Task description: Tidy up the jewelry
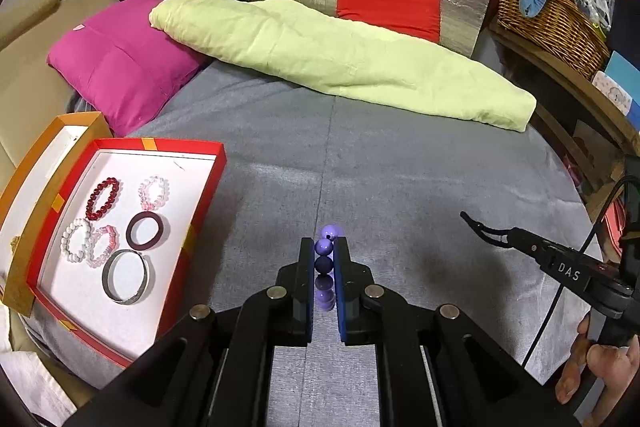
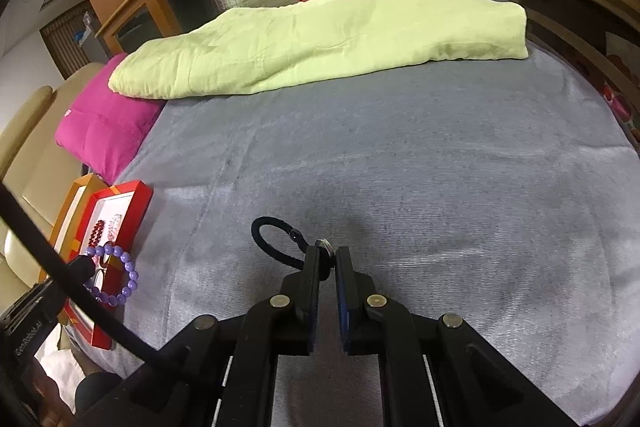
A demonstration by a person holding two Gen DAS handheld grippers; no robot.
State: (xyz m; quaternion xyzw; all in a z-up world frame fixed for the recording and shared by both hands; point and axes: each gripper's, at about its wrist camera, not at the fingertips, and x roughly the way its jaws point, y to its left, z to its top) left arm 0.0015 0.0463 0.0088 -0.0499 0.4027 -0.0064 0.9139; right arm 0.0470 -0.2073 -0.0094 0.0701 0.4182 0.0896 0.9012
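My left gripper (image 1: 324,243) is shut on a purple bead bracelet (image 1: 330,231), held over the grey bedspread (image 1: 400,187). In the right wrist view the bracelet (image 2: 129,267) hangs as a loop from the left gripper (image 2: 86,265). My right gripper (image 2: 328,253) is shut on a black elastic band (image 2: 260,227) with a small silver charm; the loop sticks out to the left above the cover. The right gripper (image 1: 480,227) also shows at the right of the left wrist view. A red box (image 1: 208,195) at the left holds a red bead bracelet (image 1: 103,199), a dark bangle (image 1: 147,230), a silver bangle (image 1: 128,275) and pale bead bracelets.
An orange lid (image 1: 40,163) lies behind the red box. A magenta pillow (image 1: 120,67) and a folded green blanket (image 1: 340,59) lie at the far side of the bed. A wicker basket (image 1: 552,23) stands on a shelf at the right. A hand (image 1: 600,367) holds the right gripper.
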